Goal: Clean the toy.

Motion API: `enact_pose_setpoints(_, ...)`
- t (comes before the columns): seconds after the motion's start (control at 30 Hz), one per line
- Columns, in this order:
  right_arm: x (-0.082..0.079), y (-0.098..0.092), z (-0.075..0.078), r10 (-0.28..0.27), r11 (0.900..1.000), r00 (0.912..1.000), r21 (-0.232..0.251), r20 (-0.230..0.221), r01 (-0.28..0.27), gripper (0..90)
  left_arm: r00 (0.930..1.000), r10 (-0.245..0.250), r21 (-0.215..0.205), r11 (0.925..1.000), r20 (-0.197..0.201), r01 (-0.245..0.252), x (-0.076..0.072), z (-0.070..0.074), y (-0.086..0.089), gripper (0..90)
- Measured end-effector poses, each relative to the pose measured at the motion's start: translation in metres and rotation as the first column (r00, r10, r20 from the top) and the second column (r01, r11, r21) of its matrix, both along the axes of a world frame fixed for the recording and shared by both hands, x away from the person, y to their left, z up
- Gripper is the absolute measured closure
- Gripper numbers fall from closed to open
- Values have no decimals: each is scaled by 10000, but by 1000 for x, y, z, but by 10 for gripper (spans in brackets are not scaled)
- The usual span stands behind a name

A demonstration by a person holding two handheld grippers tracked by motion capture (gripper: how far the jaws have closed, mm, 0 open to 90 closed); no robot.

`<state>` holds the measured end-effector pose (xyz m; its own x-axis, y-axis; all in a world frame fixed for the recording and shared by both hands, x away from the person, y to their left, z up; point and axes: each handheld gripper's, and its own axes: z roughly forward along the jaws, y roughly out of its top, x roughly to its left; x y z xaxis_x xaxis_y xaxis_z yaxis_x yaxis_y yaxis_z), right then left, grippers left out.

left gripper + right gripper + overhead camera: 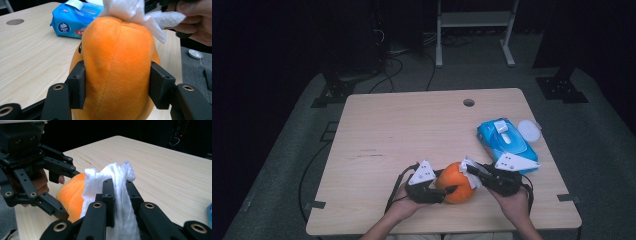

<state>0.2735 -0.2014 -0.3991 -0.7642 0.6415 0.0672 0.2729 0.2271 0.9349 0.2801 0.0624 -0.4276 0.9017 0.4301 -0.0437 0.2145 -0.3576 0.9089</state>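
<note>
Two grips: left gripper (117,85) clamps orange plush (117,62), right gripper (119,195) pinches wipe (110,180); pack (72,22) seemingly reads "Vinda".

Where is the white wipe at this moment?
The white wipe is pinched in the right gripper, pressed on top of the orange plush toy that the left gripper clamps, near the table's front edge.

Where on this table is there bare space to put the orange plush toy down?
The whole left and middle of the table is bare, from the left edge across to the round hole. It is crowded at the near right, where the blue wipes pack lies behind the orange plush toy and both grippers.
</note>
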Motion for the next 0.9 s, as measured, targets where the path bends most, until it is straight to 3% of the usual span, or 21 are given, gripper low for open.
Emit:
enact_pose_setpoints(0.3,-3,7,-1,142,9998,9999,109,10,-142,807,9999,130,-26,9999,-13,-130,-1,4,8,417)
enact_pose_setpoints(0.4,-13,17,3,316,9995,9984,-100,465,-311,807,9995,270,-112,9996,-149,-272,1,5,9,417)
enact_pose_setpoints(0.47,-16,23,6,700,9975,9960,51,548,-703,807,9992,333,-168,9993,-221,-336,1,5,9,417)
enact_pose_setpoints(0.57,-18,29,8,848,9962,9936,-265,746,-830,806,9991,326,-179,9993,-271,-331,1,5,10,418)
enact_pose_setpoints(0.67,-11,20,6,577,9983,9972,-21,468,-577,805,9998,165,-132,9998,-132,-167,0,6,9,411)
enact_pose_setpoints(0.73,-7,13,2,480,9988,9984,62,283,-482,805,10000,23,-132,9999,-84,-25,0,4,7,373)
enact_pose_setpoints(0.9,-6,11,0,539,9984,9983,-159,242,-536,804,9997,110,-315,9994,-238,-118,5,-1,5,152)
